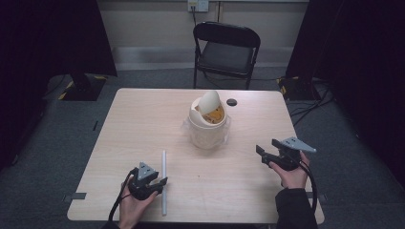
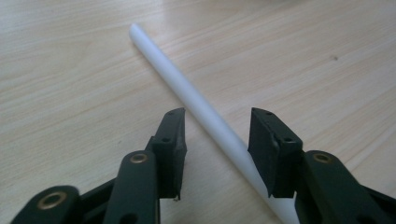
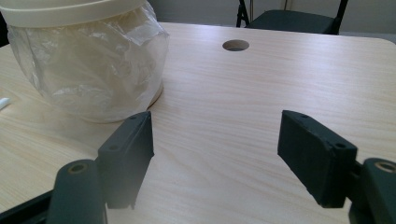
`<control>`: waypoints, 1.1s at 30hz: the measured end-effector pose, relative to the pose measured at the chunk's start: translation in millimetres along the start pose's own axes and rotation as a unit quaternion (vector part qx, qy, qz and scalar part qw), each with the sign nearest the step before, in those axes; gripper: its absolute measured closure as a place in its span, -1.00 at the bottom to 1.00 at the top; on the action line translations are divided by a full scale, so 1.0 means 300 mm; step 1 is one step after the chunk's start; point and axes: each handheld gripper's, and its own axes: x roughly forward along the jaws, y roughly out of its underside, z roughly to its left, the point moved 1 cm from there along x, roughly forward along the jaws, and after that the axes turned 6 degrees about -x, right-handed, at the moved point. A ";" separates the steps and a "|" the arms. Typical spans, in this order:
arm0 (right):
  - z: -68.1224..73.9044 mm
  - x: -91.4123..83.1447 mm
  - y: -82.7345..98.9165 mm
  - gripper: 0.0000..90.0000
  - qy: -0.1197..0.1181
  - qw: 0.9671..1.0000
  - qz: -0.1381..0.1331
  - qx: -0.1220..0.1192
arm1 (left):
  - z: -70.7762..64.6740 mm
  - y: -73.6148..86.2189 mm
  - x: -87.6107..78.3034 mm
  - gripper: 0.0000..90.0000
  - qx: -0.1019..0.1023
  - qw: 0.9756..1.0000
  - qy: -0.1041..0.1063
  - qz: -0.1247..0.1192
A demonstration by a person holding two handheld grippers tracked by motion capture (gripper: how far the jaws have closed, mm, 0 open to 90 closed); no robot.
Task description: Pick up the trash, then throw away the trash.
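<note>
A long white tube (image 1: 163,164) lies on the wooden table (image 1: 138,119) near its front left, pointing away from me. My left gripper (image 1: 161,184) sits low over the tube's near half. In the left gripper view the tube (image 2: 187,88) runs slantwise between the jaws of that gripper (image 2: 217,122), close to the right pad (image 2: 268,149) and with a gap to the left one. My right gripper (image 1: 268,147) hovers at the table's right side, open with nothing between its fingers, and points toward a cream bin (image 1: 207,126).
The bin (image 3: 88,70) has a clear plastic liner and a tilted swing lid (image 1: 208,101), with something yellow inside. A round cable hole (image 1: 231,102) is behind it. A black folding chair (image 1: 227,47) stands beyond the far edge. Dark curtains flank the table.
</note>
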 end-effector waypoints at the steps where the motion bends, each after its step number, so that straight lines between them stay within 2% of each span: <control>1: 0.000 0.001 0.001 -0.41 0.002 1.000 0.001 0.000 | 0.003 0.001 0.001 0.33 0.001 1.000 -0.001 0.006; 4: -0.002 0.002 0.003 -0.41 0.002 1.000 0.002 -0.001 | 0.018 0.005 0.004 0.40 0.002 1.000 -0.005 0.022; 5: -0.003 0.001 0.003 -0.41 0.001 1.000 0.003 -0.001 | 0.022 0.006 0.006 0.44 -0.003 1.000 -0.007 0.024; 6: -0.005 0.001 0.004 -0.41 0.002 1.000 0.001 -0.001 | 0.031 0.005 0.003 0.53 0.001 1.000 -0.007 0.028; 9: -0.006 -0.001 0.003 -0.40 0.001 1.000 0.001 0.000 | 0.050 0.004 0.001 0.63 -0.009 1.000 -0.007 0.025; 12: -0.006 -0.001 0.004 -0.40 0.001 1.000 0.001 0.001 | 0.058 0.004 -0.001 0.76 -0.007 1.000 -0.007 0.027; 18: -0.008 -0.001 0.004 -0.39 0.001 1.000 0.001 0.002 | 0.066 -0.002 -0.011 0.76 -0.007 1.000 0.000 0.017; 21: -0.011 -0.004 0.004 -0.38 0.002 1.000 0.000 0.006 | 0.070 -0.014 -0.033 0.76 -0.002 1.000 0.004 -0.012; 22: -0.011 -0.004 0.004 -0.38 0.002 1.000 0.000 0.006 | 0.070 -0.014 -0.033 0.76 -0.002 1.000 0.004 -0.012; 23: -0.015 -0.006 0.004 -0.37 0.002 1.000 -0.002 0.006 | 0.073 -0.022 -0.048 0.76 0.002 1.000 0.008 -0.028; 24: -0.016 -0.007 0.003 -0.37 0.003 1.000 -0.003 0.006 | 0.073 -0.022 -0.048 0.76 0.002 1.000 0.008 -0.028; 25: -0.017 -0.008 0.003 -0.36 0.004 1.000 -0.004 0.006 | 0.074 -0.030 -0.065 0.76 0.004 0.999 0.006 -0.046; 26: -0.017 -0.008 0.003 -0.36 0.004 1.000 -0.004 0.006 | 0.074 -0.030 -0.065 0.76 0.004 0.999 0.006 -0.046; 27: -0.018 -0.011 0.002 -0.35 0.004 1.000 -0.007 0.007 | 0.072 -0.039 -0.083 0.76 0.002 0.998 0.005 -0.069; 30: -0.019 -0.017 -0.003 -0.35 0.004 1.000 -0.016 0.007 | 0.071 -0.051 -0.108 0.77 0.004 0.996 0.007 -0.094; 31: -0.019 -0.017 -0.003 -0.35 0.004 1.000 -0.016 0.007 | 0.071 -0.051 -0.108 0.76 0.004 0.996 0.007 -0.094; 33: -0.018 -0.021 -0.008 -0.35 0.003 1.000 -0.022 0.010 | 0.070 -0.061 -0.125 0.76 0.006 0.993 0.012 -0.115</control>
